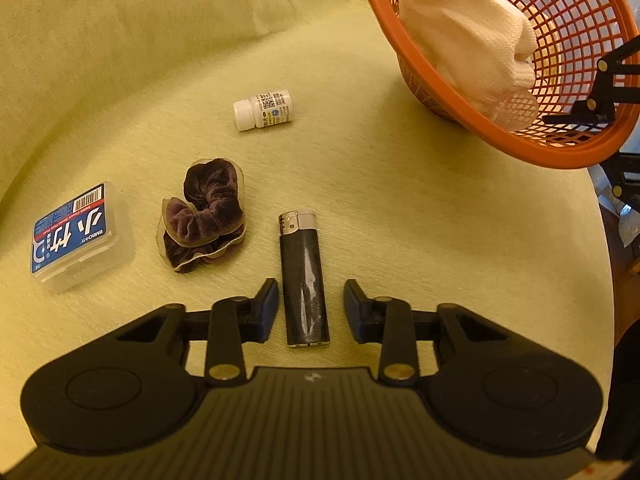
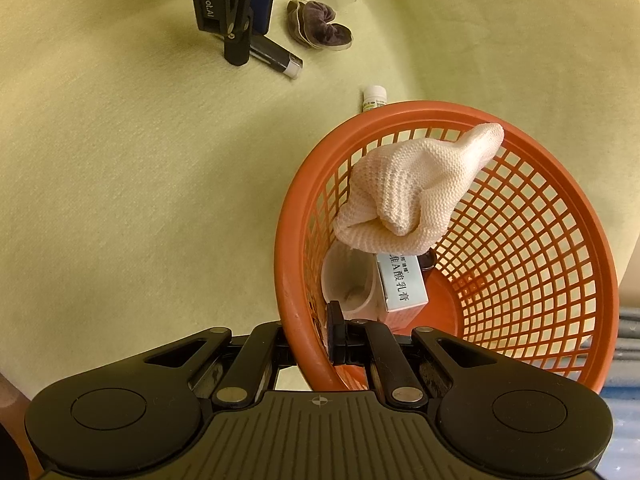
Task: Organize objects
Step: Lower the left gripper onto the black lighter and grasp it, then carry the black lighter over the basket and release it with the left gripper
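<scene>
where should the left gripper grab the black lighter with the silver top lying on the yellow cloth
Grip the black plastic body of the black lighter across its narrow width, near the lower half, coming down from above. It lies flat and lengthwise between the fingers of the left gripper, so the long flat sides already face the pads; they do not yet touch it.

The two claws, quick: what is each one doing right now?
Left claw: open, with its fingers on either side of the black lighter and not yet pressing it.
Right claw: shut on the rim of the orange basket.

Pale yellow-green cloth (image 1: 400,220) — bluish clutter (image 2: 624,400) past its edge
</scene>
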